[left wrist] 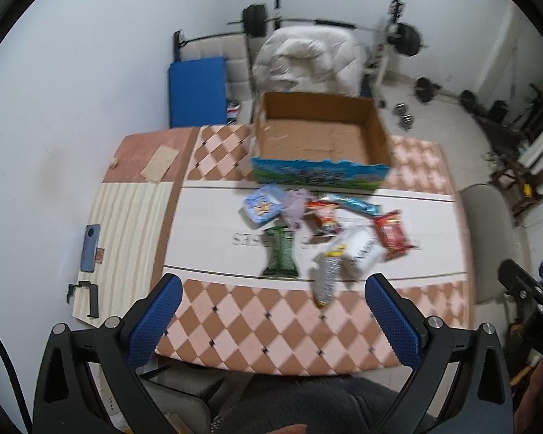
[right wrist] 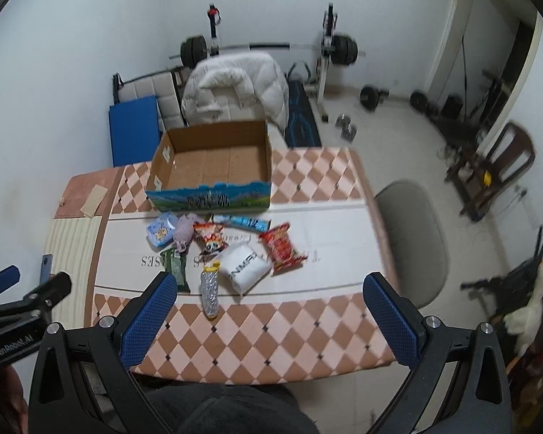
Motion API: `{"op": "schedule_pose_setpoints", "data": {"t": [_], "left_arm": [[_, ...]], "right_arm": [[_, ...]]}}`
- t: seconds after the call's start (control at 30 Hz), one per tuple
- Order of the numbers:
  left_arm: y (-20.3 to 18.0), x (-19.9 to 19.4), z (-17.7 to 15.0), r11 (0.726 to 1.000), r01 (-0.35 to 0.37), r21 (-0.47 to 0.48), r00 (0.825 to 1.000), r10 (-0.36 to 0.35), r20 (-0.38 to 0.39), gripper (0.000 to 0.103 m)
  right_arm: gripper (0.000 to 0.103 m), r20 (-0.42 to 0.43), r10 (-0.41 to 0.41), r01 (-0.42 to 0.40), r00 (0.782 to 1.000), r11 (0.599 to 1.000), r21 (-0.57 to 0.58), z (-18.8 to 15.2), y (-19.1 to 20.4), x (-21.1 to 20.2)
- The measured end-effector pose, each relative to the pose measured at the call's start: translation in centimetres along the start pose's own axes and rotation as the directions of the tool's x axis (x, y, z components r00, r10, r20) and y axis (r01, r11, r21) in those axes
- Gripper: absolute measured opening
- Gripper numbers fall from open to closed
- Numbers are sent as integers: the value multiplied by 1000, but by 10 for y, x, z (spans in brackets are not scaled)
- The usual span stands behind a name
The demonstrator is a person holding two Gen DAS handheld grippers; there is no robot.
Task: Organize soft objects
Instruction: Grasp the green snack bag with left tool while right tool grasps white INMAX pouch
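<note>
Several soft packets lie in a cluster on the table in front of an open cardboard box (left wrist: 318,141) (right wrist: 213,166). They include a green packet (left wrist: 280,253) (right wrist: 175,267), a red snack bag (left wrist: 391,233) (right wrist: 282,246), a white pouch (left wrist: 362,249) (right wrist: 246,267), a silvery tube packet (left wrist: 325,278) (right wrist: 210,289), a light blue packet (left wrist: 262,204) (right wrist: 161,231) and a purple soft item (left wrist: 295,206) (right wrist: 184,233). My left gripper (left wrist: 271,322) is open and empty, above the table's near edge. My right gripper (right wrist: 268,322) is open and empty there too.
The table (left wrist: 271,325) (right wrist: 271,336) has a checkered cover. A phone (left wrist: 89,247) and a black clip (left wrist: 87,298) lie at its left. A grey chair (right wrist: 412,242) stands to the right. Gym weights, a blue mat and a white jacket are behind.
</note>
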State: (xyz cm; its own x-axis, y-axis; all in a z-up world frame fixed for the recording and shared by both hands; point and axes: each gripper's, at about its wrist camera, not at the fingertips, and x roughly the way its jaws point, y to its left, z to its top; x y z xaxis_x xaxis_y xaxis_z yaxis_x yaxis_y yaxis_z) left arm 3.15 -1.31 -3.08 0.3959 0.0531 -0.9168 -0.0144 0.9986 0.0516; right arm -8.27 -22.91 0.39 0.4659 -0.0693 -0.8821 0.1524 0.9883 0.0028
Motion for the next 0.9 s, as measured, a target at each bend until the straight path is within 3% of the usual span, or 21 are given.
{"op": "schedule_pose_setpoints", "data": {"t": [0.1, 0.23, 0.33, 0.47, 0.57, 0.73, 0.77, 0.83, 0.9], "left_arm": [[8, 58, 12, 999, -34, -18, 996, 32, -84, 103], [15, 142, 19, 997, -80, 13, 978, 81, -193, 103], [20, 205, 14, 996, -80, 40, 953, 88, -289, 103], [15, 259, 9, 993, -80, 87, 932, 105, -347, 103], [13, 292, 9, 992, -66, 108, 920, 103, -379, 103], [7, 331, 6, 995, -7, 102, 892, 52, -448, 103], [5, 338, 6, 995, 1, 103, 888, 46, -457, 103], [1, 350, 7, 995, 17, 98, 881, 31, -472, 103], [-3, 362, 8, 995, 26, 91, 872, 22, -489, 103]], "right_arm": [[103, -89, 30, -26, 996, 998, 48, 6, -6, 67], [103, -204, 41, -27, 978, 997, 69, 11, -3, 168], [103, -255, -30, 3, 966, 995, -104, 12, 19, 242], [103, -322, -135, 14, 937, 937, -350, 5, 47, 327], [103, -343, -185, 2, 921, 883, -469, -2, 61, 367], [103, -432, -135, -174, 892, 779, -603, -19, 91, 406], [103, -427, -153, -168, 891, 763, -625, -22, 95, 411], [103, -438, -183, -163, 880, 750, -641, -25, 99, 428], [101, -480, -164, -186, 862, 778, -600, -24, 98, 443]]}}
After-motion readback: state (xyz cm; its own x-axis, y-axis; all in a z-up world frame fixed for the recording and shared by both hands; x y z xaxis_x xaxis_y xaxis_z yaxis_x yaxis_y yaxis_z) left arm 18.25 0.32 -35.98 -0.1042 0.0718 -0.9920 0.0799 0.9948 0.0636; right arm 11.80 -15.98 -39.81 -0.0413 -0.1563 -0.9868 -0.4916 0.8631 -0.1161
